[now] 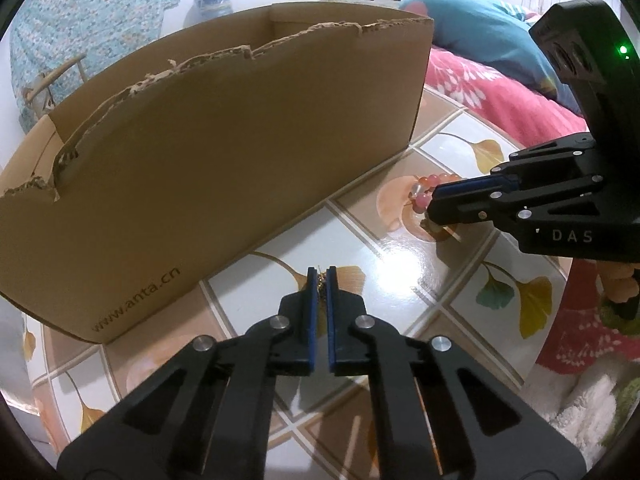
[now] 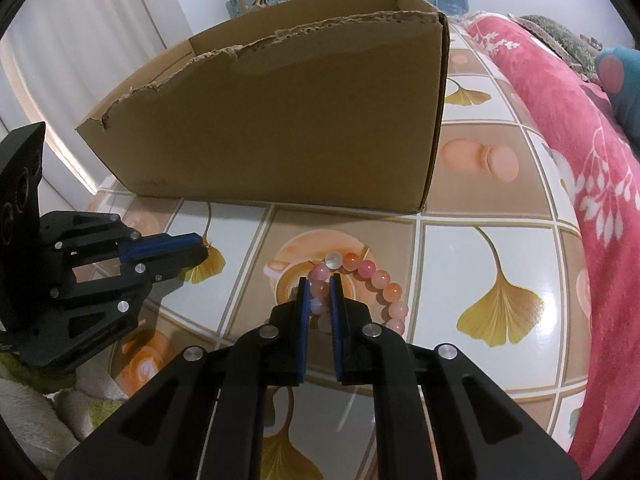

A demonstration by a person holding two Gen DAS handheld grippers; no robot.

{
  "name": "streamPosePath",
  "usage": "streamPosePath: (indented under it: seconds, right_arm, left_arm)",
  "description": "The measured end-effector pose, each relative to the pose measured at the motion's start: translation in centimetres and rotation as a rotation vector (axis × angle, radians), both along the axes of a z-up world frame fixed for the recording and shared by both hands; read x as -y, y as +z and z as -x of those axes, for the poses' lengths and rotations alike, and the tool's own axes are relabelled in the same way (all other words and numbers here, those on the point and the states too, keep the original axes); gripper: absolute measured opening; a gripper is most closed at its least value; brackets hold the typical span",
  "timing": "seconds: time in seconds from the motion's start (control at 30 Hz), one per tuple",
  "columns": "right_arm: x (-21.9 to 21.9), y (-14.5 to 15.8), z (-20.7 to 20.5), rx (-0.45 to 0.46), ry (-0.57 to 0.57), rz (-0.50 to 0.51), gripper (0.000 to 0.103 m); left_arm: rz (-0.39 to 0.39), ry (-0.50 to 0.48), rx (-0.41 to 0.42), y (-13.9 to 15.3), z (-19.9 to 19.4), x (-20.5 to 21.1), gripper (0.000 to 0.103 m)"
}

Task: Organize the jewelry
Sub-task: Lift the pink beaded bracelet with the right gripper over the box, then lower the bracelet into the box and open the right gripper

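Both pieces are gripped but neither is in the cardboard box (image 2: 280, 120) yet: the left gripper (image 1: 321, 276) has its jaws nipped on a thin gold chain (image 1: 321, 280) and the right gripper (image 2: 320, 286) clamps the pink bead bracelet (image 2: 376, 280), both low over the desk (image 2: 460, 264) just in front of the box, so lifting and dropping in remain.

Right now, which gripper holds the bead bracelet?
The right gripper: its pads clamp the pink bead bracelet. The left gripper pinches only a thin gold chain.

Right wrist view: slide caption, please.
Right gripper shut on pink bead bracelet before torn cardboard box.
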State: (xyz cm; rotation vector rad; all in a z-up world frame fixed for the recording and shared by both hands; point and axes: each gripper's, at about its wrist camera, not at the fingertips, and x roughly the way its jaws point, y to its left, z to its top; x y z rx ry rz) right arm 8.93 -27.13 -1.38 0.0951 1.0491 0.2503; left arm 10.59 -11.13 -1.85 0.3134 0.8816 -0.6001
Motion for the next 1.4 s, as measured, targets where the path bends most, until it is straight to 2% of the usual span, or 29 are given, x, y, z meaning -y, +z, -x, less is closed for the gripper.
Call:
streamPosePath:
  seconds: [0.23, 0.57, 0.9, 1.03, 1.1, 1.13, 1.23, 1.4]
  right_arm:
    - [0.7, 0.6, 0.6, 0.025, -0.023, -0.044, 0.010]
    - [2.3, 4.2, 1.5, 0.106, -0.056, -0.132, 0.010]
    - [2.6, 9.9, 2.0, 0.253, -0.022, -0.149, 0.010]
    - [2.2, 13.5, 1.0, 0.348, 0.023, -0.138, 0.010]
    - [2.1, 14.7, 0.1, 0.384, 0.043, -0.138, 0.010]
    - [2.0, 15.3, -0.5, 0.400, 0.054, -0.139, 0.010]
    - [1.7, 16.2, -2.6, 0.425, 0.076, -0.127, 0.010]
    - [1.6, 15.0, -7.0, 0.377, 0.102, -0.121, 0.010]
  left_arm:
    - [0.020, 0.001, 0.013, 0.9, 0.4, -0.3, 0.000]
    - [0.094, 0.033, 0.088, 5.2, 2.1, -2.0, 0.000]
    - [0.262, 0.013, 0.182, 12.0, 2.7, -3.1, 0.000]
    - [0.339, -0.001, 0.216, 14.8, 0.9, -3.7, 0.000]
    - [0.343, -0.002, 0.218, 15.5, -0.6, -3.6, 0.000]
    - [0.339, -0.004, 0.217, 15.5, -1.2, -3.5, 0.000]
    - [0.345, -0.007, 0.145, 15.2, -4.4, -3.0, 0.000]
    - [0.348, -0.023, -0.019, 12.7, -9.7, -1.0, 0.000]
